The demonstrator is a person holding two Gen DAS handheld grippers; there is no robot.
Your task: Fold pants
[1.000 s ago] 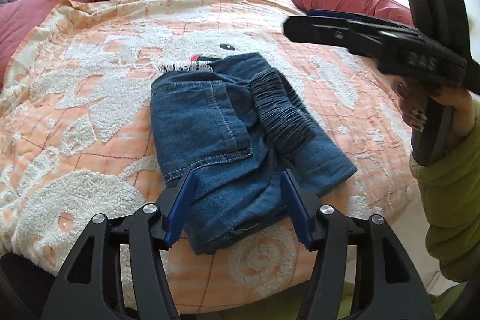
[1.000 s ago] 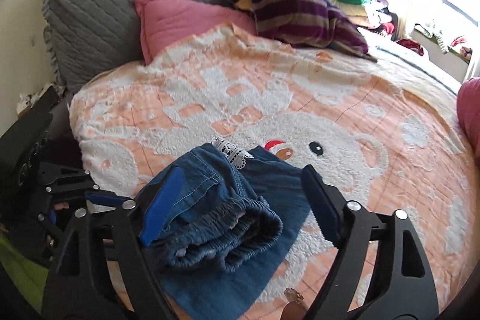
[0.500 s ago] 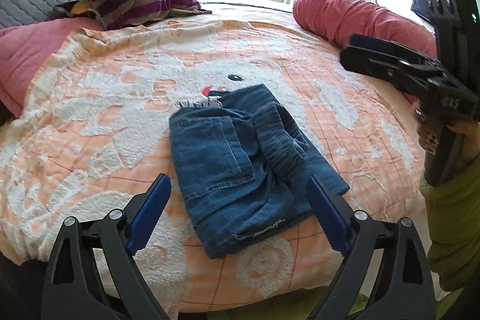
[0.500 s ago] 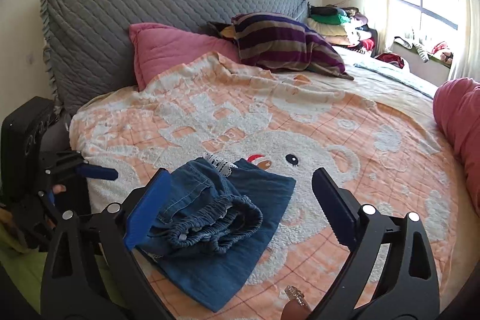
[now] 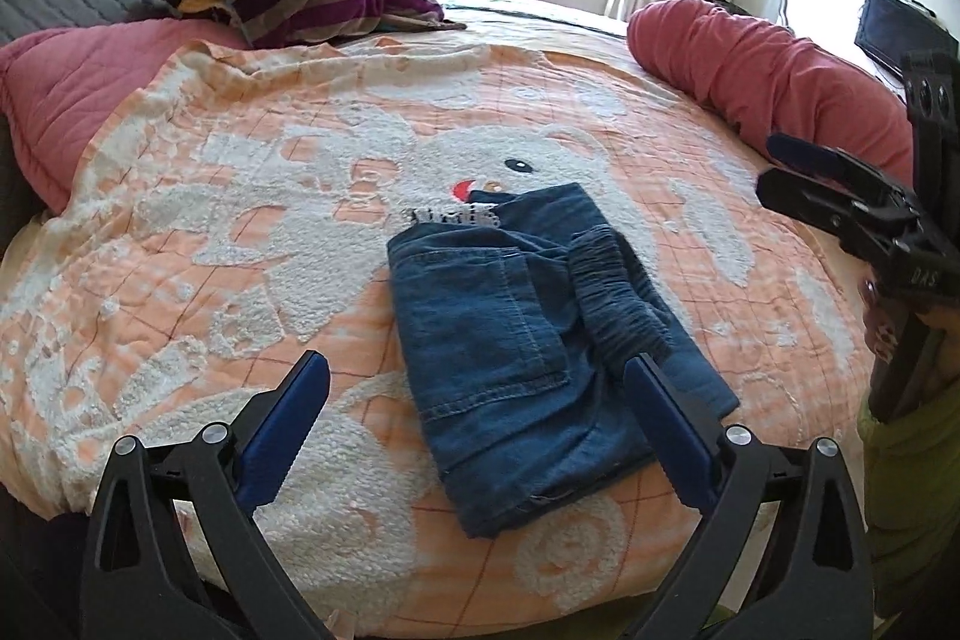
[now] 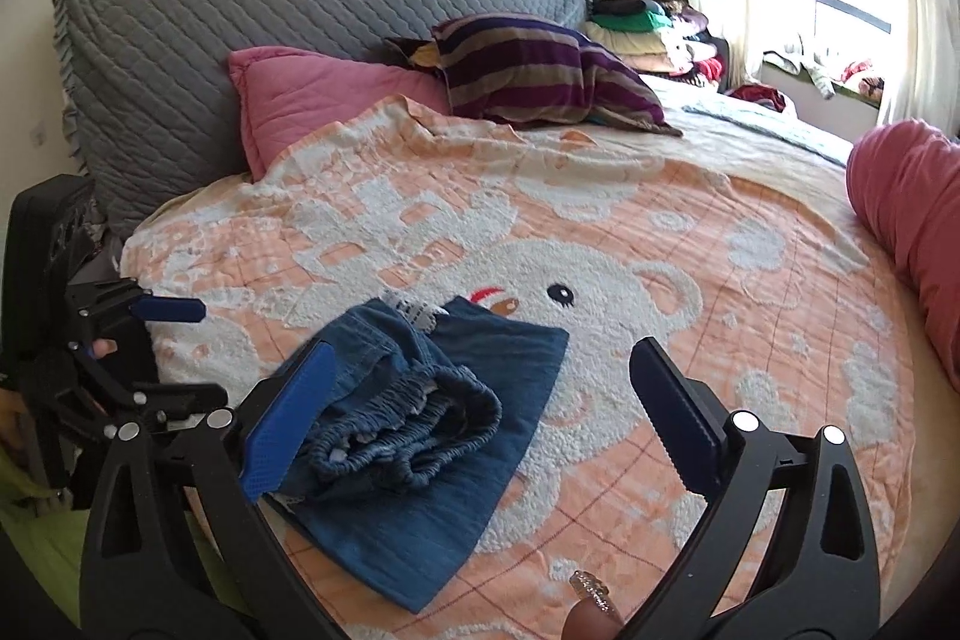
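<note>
Both claws drawn back from the pants (image 5: 540, 340), jaws just spread wide, nothing between them; a second ago each sat close over the denim. Left claw (image 5: 480, 424), right claw (image 6: 480, 412). Pants lie folded in a compact bundle on the bed blanket (image 5: 240, 232), near its front edge. Reads as release after the last fold – likely finished

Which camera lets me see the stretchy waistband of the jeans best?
The right wrist view. The elastic waistband faces that camera, so you can look into its gathered, bunched opening on the folded jeans. The left wrist view shows the waistband only from the side, as a ribbed ridge.
</note>
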